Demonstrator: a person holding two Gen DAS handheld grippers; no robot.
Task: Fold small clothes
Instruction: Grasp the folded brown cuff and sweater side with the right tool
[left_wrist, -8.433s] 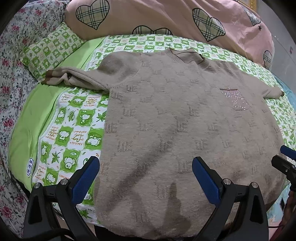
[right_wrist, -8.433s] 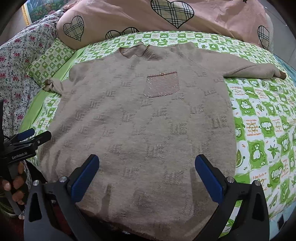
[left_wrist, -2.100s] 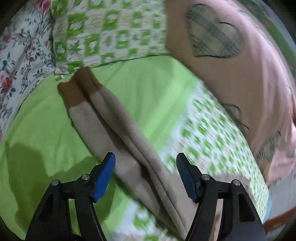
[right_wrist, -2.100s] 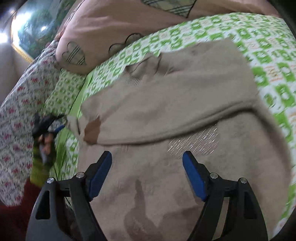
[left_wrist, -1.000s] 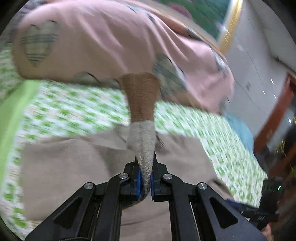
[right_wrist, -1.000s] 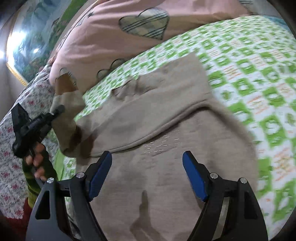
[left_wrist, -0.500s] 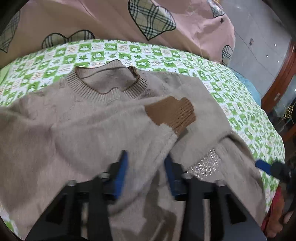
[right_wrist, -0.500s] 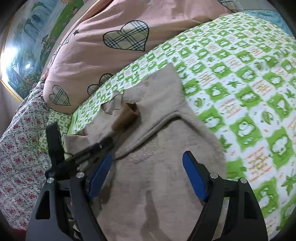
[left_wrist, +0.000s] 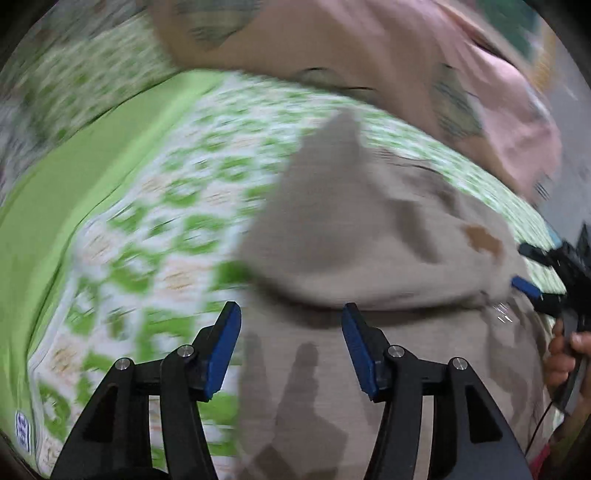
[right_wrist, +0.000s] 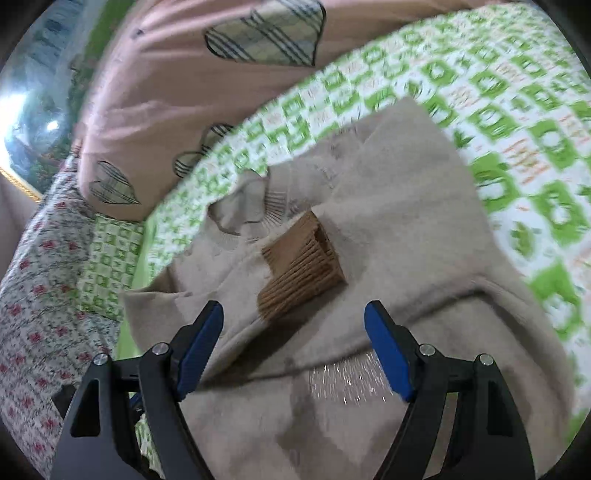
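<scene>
Right wrist view: sweater (right_wrist: 388, 258) lies on the bed (right_wrist: 517, 110), sleeves crossed over its chest. Both grippers (right_wrist: 293, 347) (left_wrist: 291, 347) hang released, empty. Soft, limp knit; probably best pinched at hem corners.

A green-checked bed (right_wrist: 517, 92) carries sweater (right_wrist: 406, 258) and pink pillow (right_wrist: 184, 74).

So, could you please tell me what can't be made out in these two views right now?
- Left wrist view: motion blur smears the bedsheet print and the sweater knit.
- Left wrist view: the picture's right edge cuts off the right tongs.
- Right wrist view: the folded sleeves cover the sweater's chest; only the brown cuff and some of the sparkly pocket show.
- Right wrist view: the lower hem lies behind the tongs' frame.
- Left tongs: open, holding nothing.
</scene>
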